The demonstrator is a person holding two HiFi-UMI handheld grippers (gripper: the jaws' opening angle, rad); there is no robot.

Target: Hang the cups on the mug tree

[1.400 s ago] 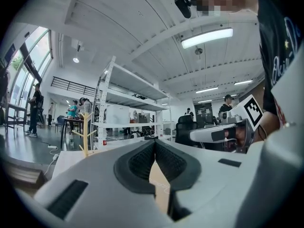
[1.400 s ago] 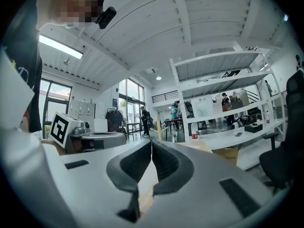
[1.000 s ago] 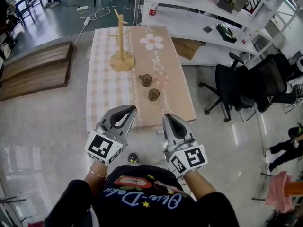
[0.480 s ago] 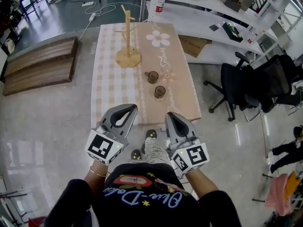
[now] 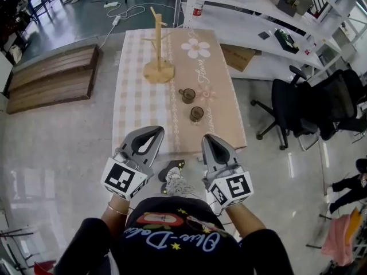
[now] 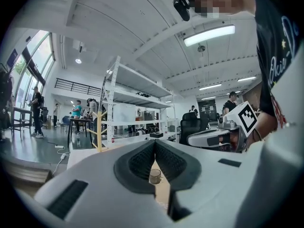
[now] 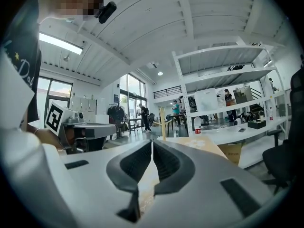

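Your left gripper (image 5: pixel 152 133) and right gripper (image 5: pixel 208 140) sit low in the frame, both with jaws pressed together on nothing. Above them, the near cup (image 5: pixel 196 114) and far cup (image 5: pixel 187 95) stand on the tabletop (image 5: pixel 137 107). The mug tree (image 5: pixel 157 44) stands beyond them.

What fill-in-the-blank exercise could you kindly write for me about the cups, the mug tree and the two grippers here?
1. The number of cups standing on the table is ____.
2. The mug tree has ____ cups hanging on its pegs.
3. The left gripper and the right gripper both hold nothing, and their jaws are ____.
4. In the head view, the cups stand between the grippers and the ____.

Missing words: two; no; shut; mug tree
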